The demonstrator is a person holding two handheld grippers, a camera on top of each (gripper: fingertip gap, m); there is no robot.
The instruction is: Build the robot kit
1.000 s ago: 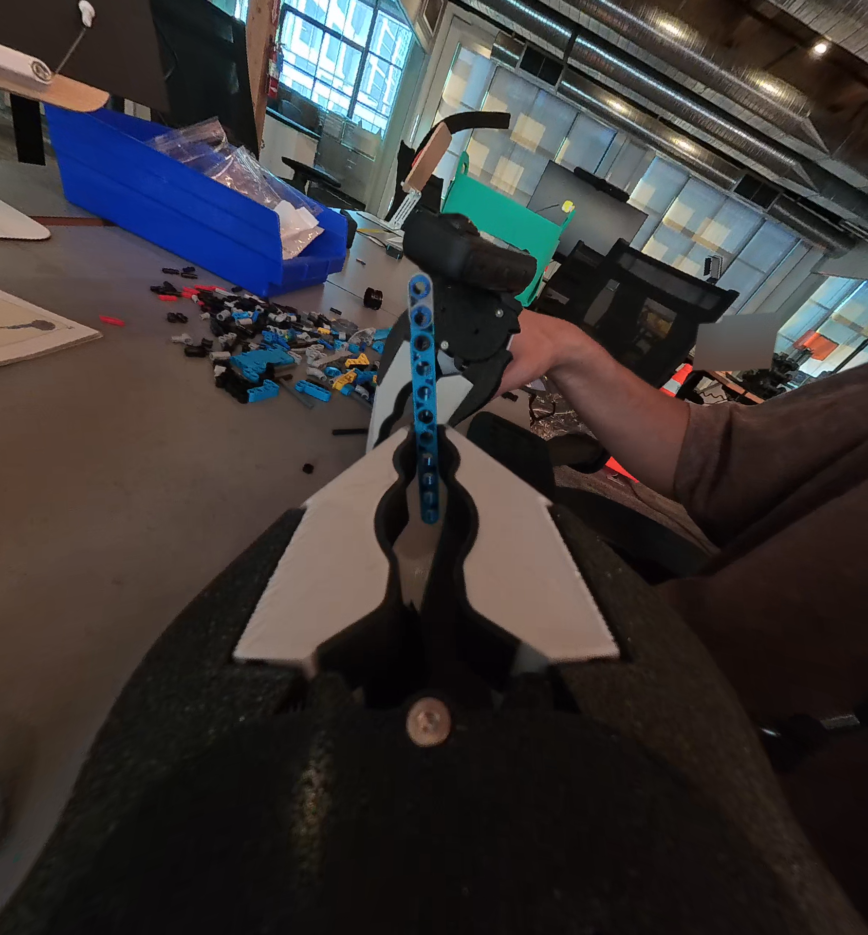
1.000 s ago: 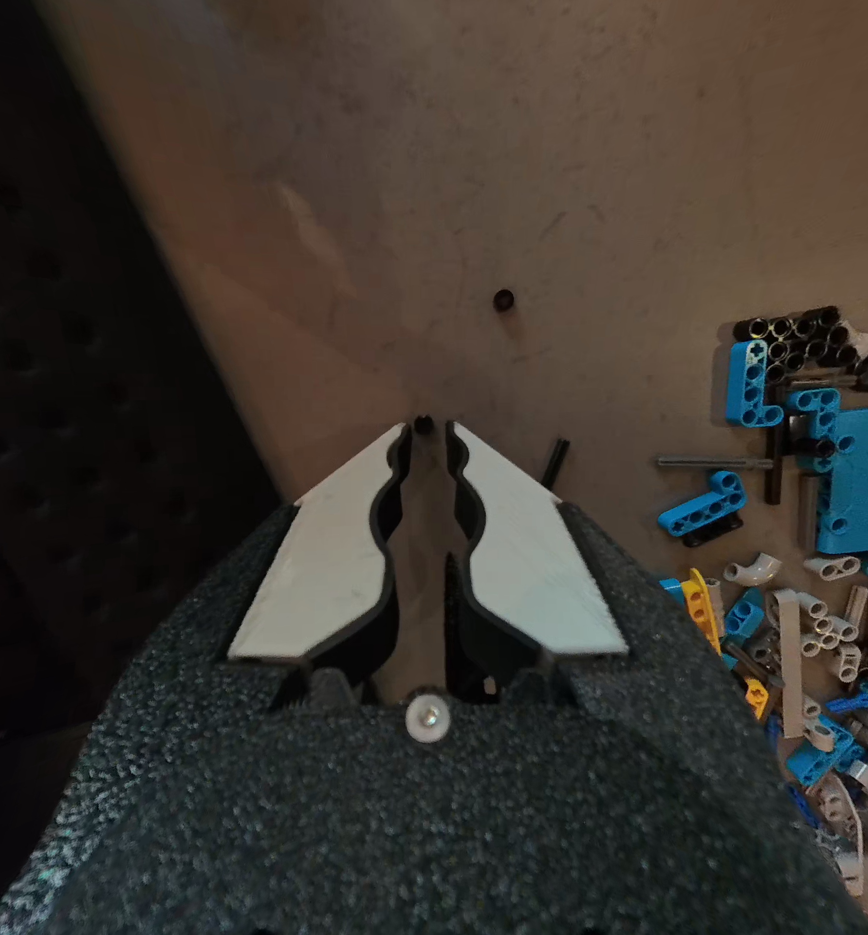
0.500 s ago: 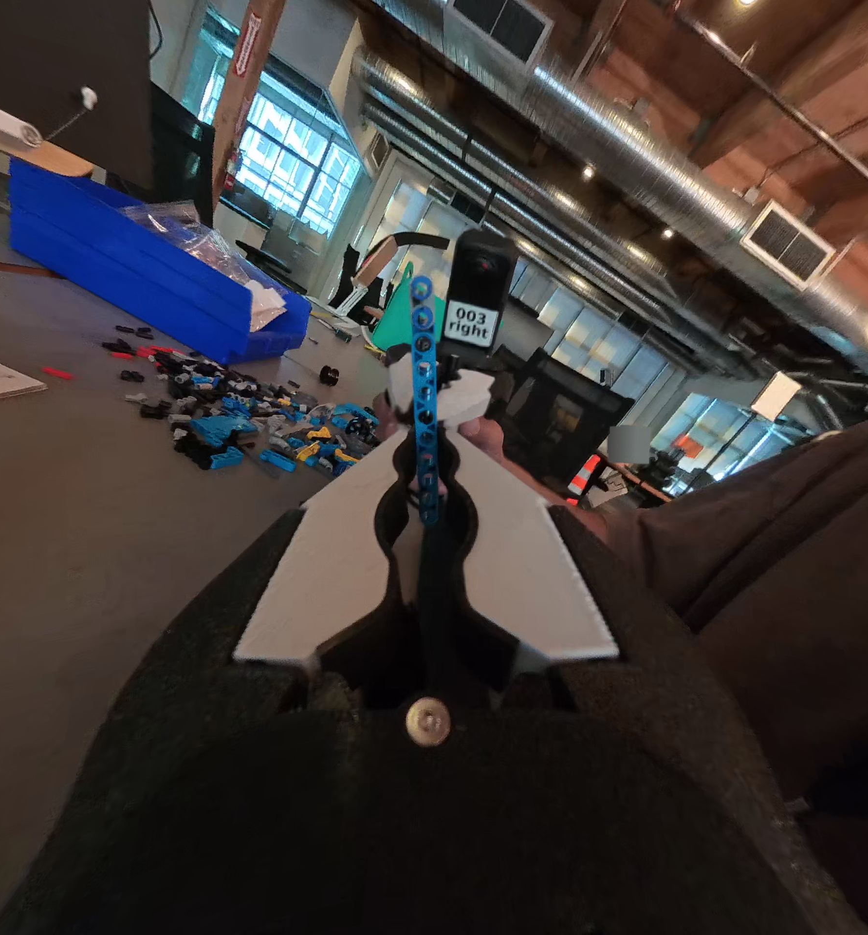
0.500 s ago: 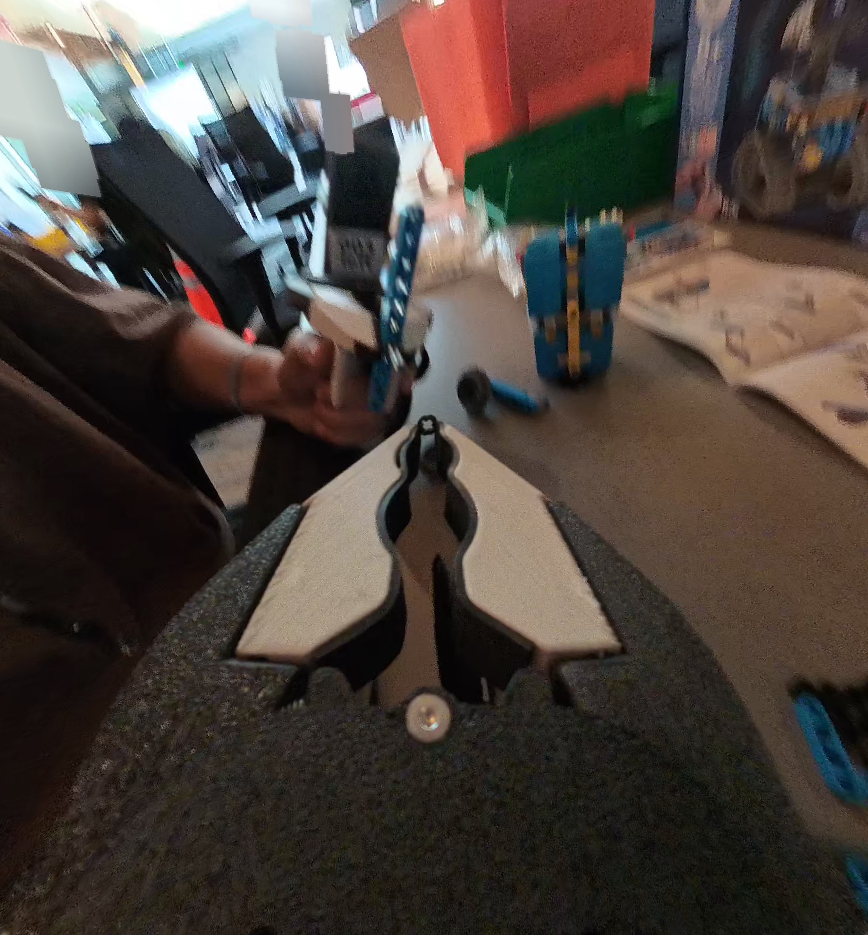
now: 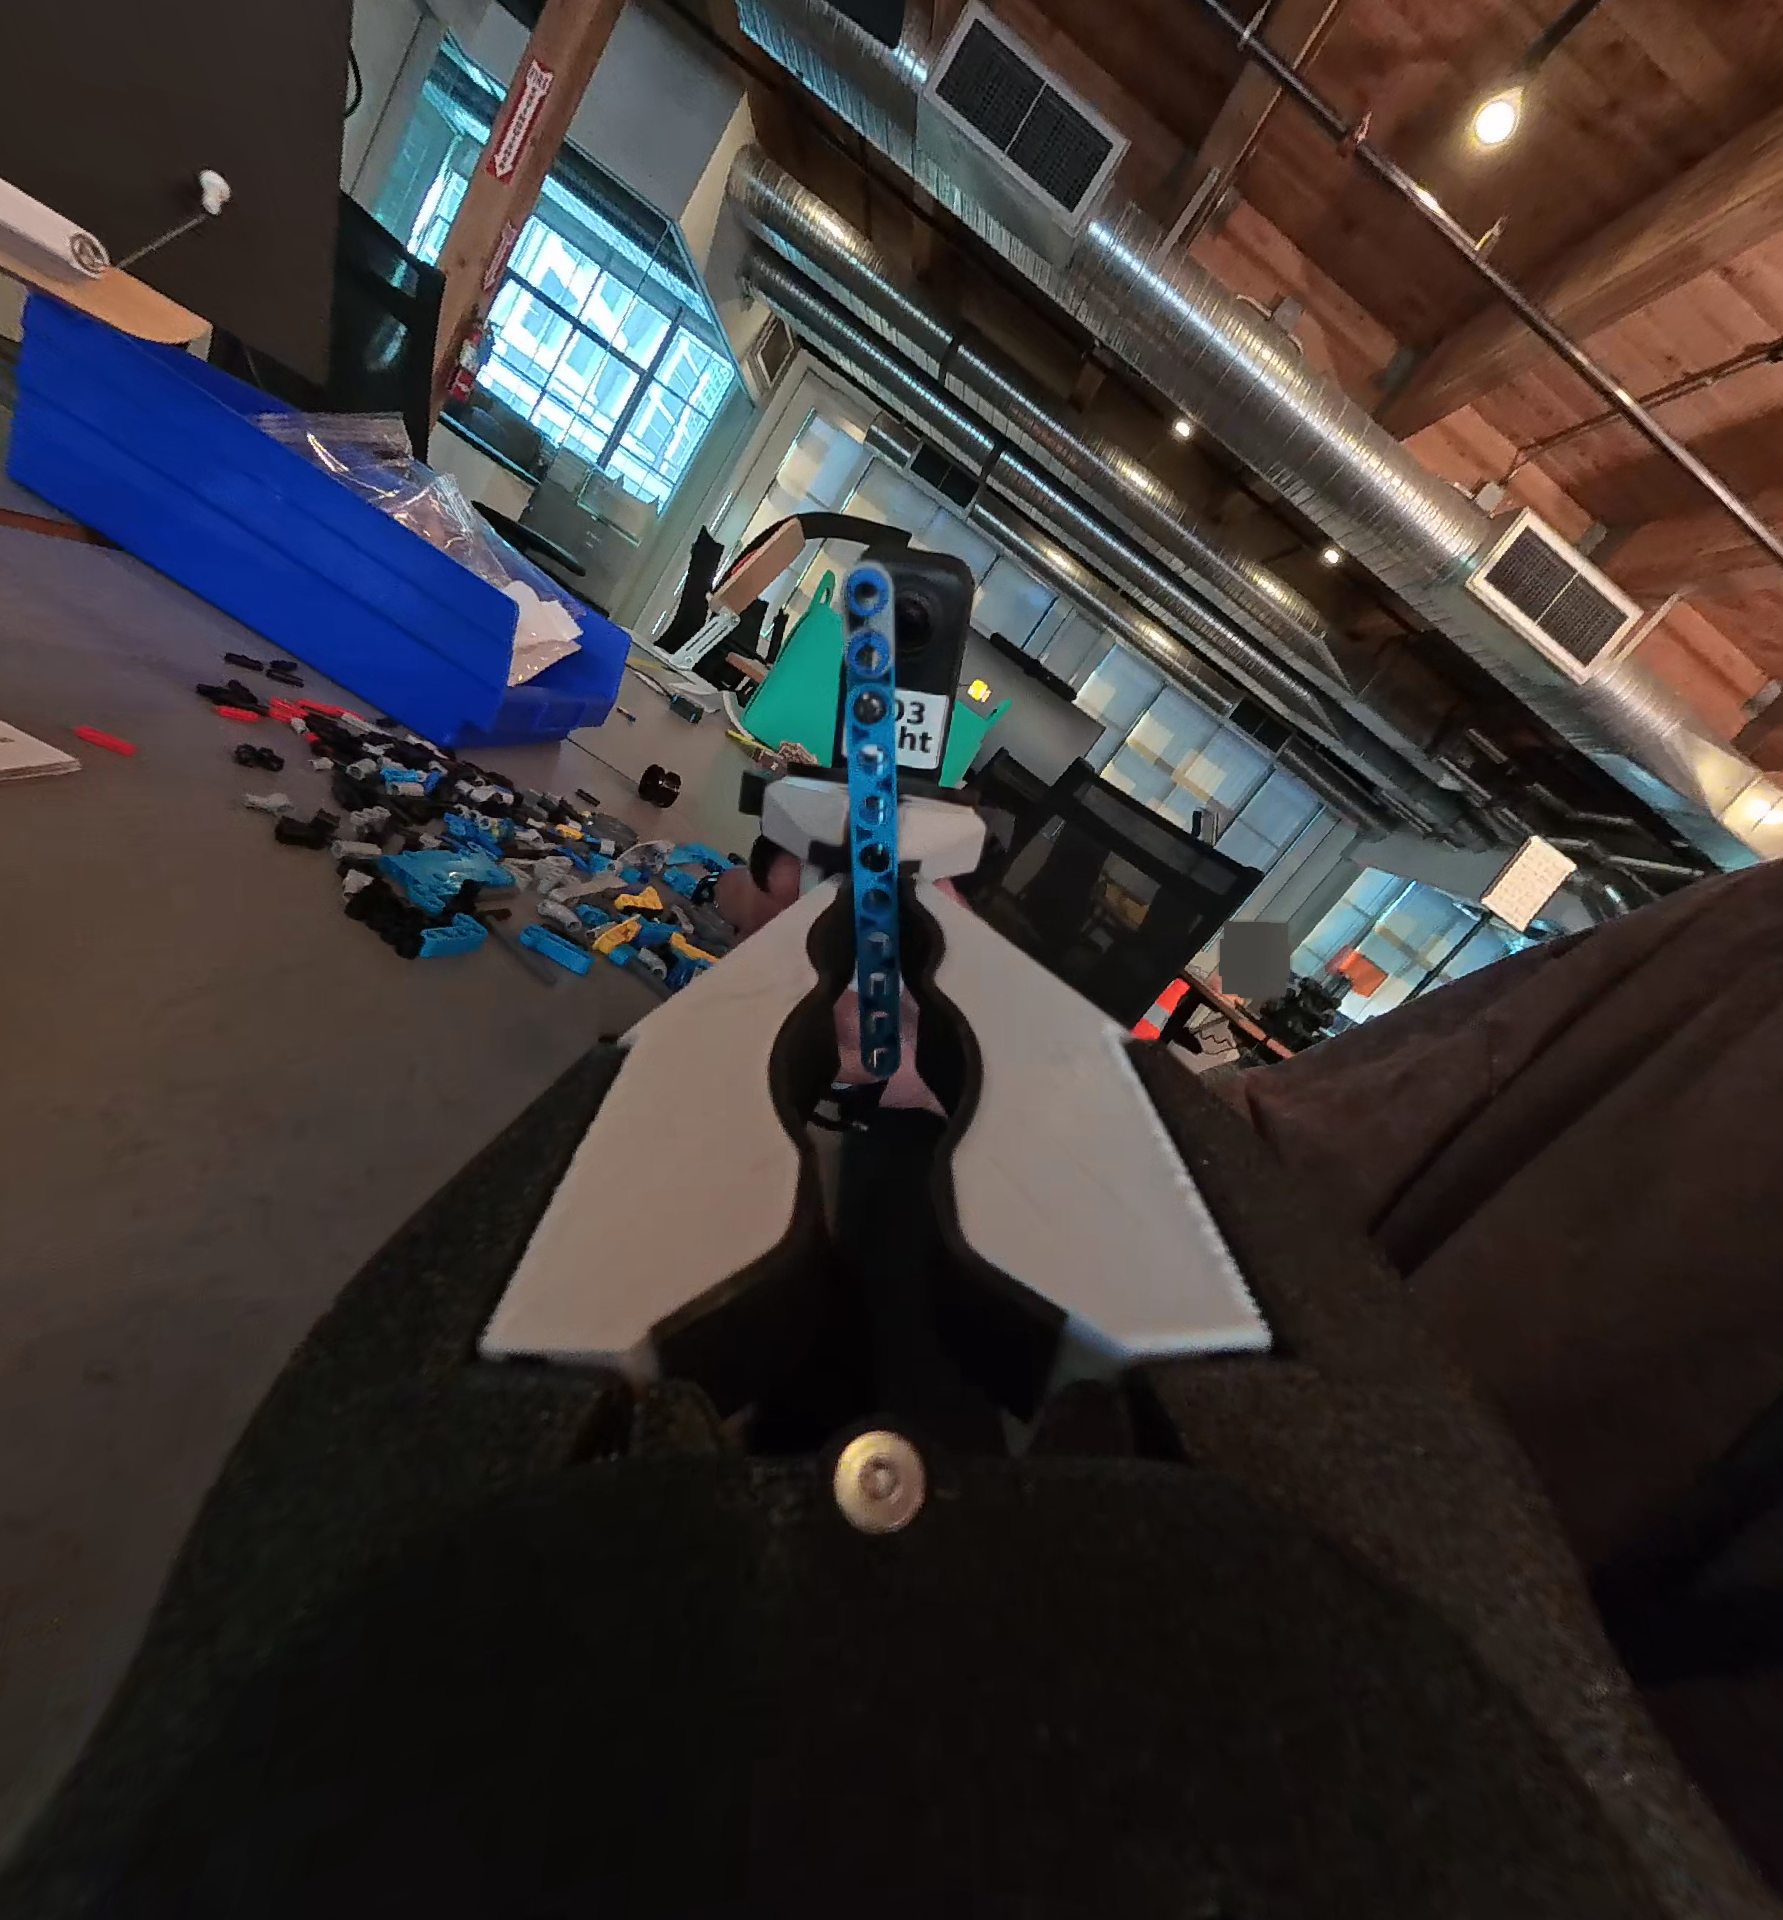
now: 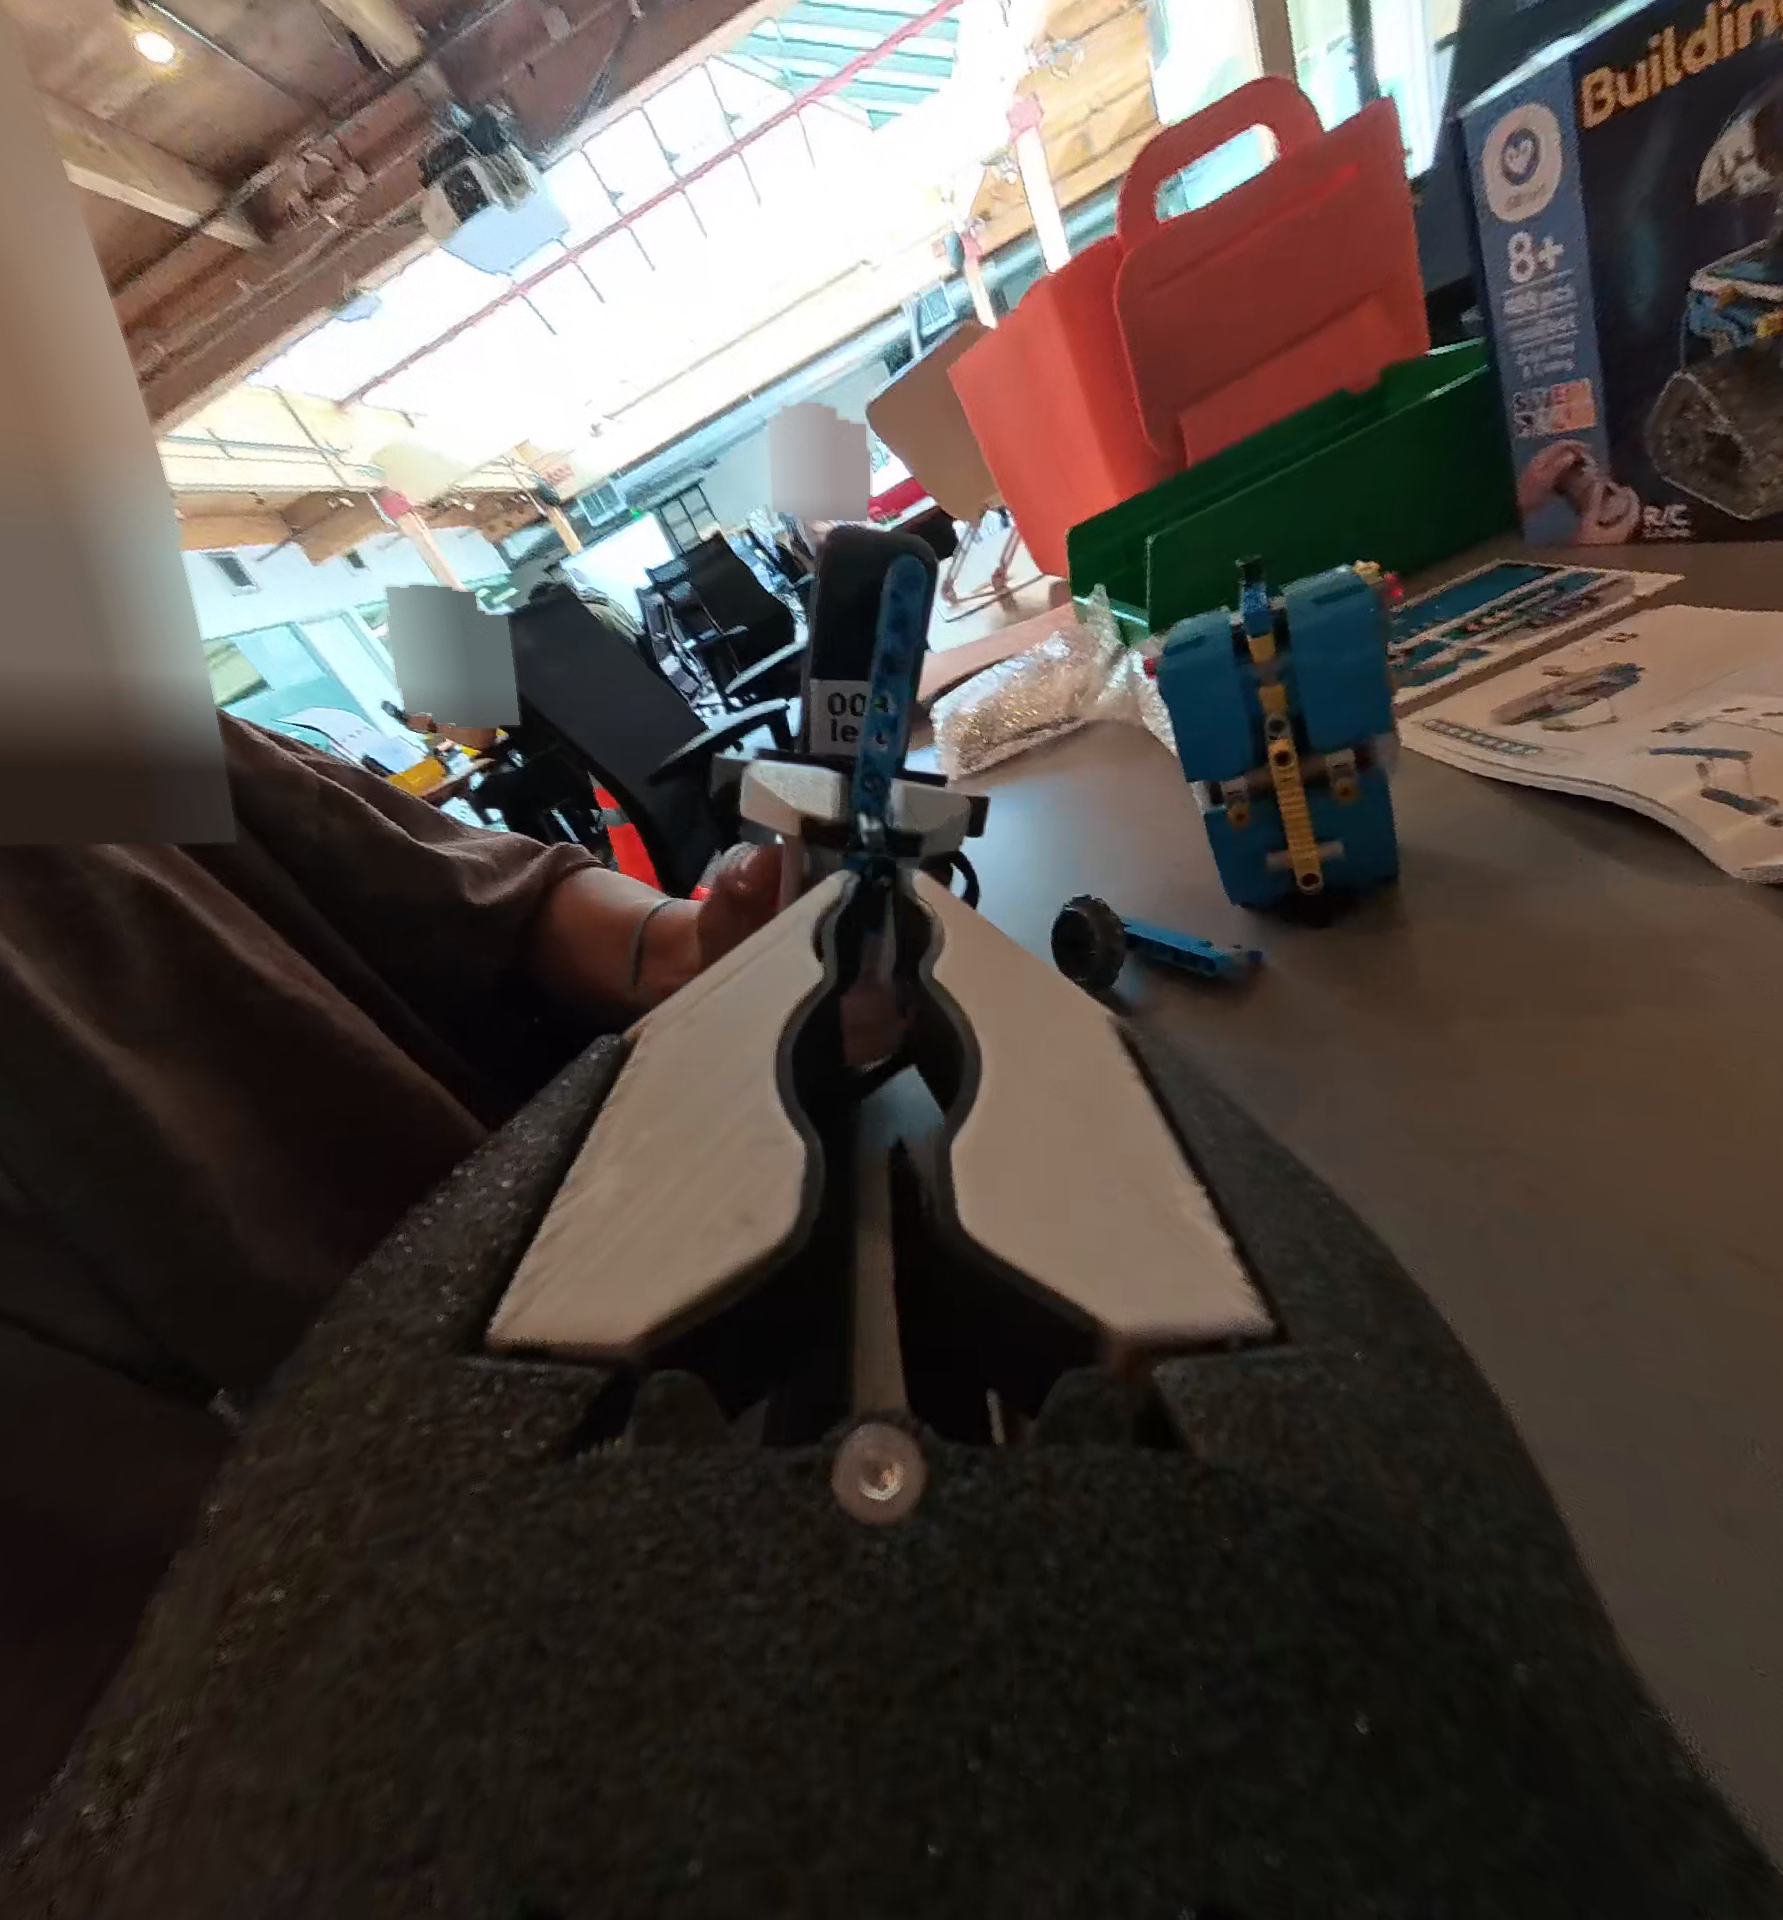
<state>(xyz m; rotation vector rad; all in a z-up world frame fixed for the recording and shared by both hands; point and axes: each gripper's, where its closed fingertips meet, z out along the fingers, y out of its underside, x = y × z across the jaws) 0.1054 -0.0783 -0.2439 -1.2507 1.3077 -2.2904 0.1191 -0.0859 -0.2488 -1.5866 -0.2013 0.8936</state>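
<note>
Fingers, left: the left gripper (image 5: 874, 914) has its white fingers (image 5: 700, 1091) clamped on a blue holed beam (image 5: 874, 821), which stands upright from the tips toward 12 o'clock.
Fingers, right: the right gripper (image 6: 871, 883) has its white fingers (image 6: 1053, 1122) drawn almost together on a small dark pin (image 6: 872, 831) at the tips; the pin sits against the lower end of the beam (image 6: 889, 686).
Facing: each gripper shows head-on in the other's view, both held up above the tabletop (image 5: 118, 1039).
Loose parts: a heap of blue, black, grey and yellow pieces (image 5: 492, 862) lies at 10 o'clock in the left wrist view, near a blue bin (image 5: 243, 540).
Right wrist view, 2 o'clock: a blue block model (image 6: 1282, 727) stands upright, a wheel on a blue axle piece (image 6: 1126, 940) lies just before it, and an open instruction booklet (image 6: 1645, 717) is beside it.
Further back: green bin (image 6: 1282, 488), orange bag (image 6: 1230, 312), printed box (image 6: 1697, 260).
</note>
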